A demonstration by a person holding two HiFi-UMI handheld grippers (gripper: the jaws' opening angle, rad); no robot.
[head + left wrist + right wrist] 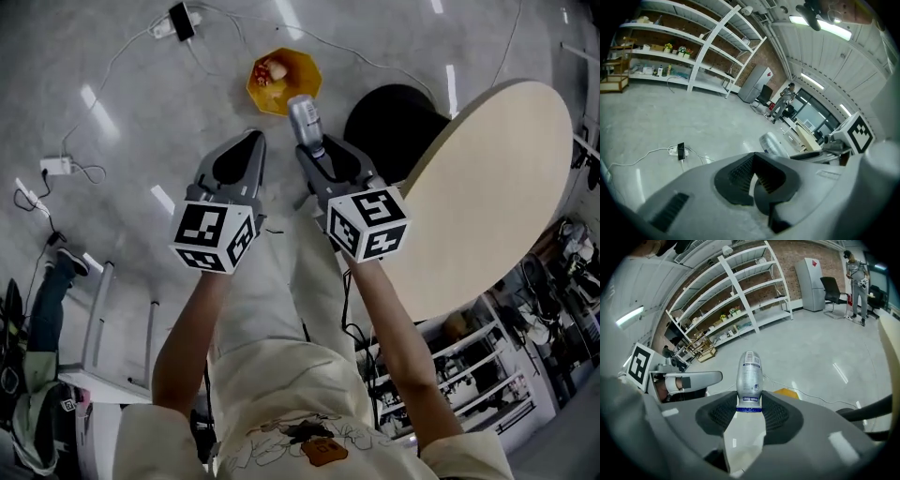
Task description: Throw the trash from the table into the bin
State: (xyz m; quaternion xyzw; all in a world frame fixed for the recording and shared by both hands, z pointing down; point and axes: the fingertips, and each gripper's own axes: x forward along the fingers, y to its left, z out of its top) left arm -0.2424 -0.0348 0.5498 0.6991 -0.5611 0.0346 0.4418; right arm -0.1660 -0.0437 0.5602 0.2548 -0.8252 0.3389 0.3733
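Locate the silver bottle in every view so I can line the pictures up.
Head view: silver bottle at top centre, held by the right gripper, just below the yellow bin.
Left gripper view: silver bottle slightly right of centre, lying slantwise.
Right gripper view: silver bottle at centre, upright between the fingers.
Landmark: the yellow bin shows in the head and right gripper views, not the left.

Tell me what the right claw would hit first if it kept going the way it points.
Probably the orange bin on the floor: the right claw, shut on a silver bottle, aims down at it. Depth is unclear; nothing else shows between.
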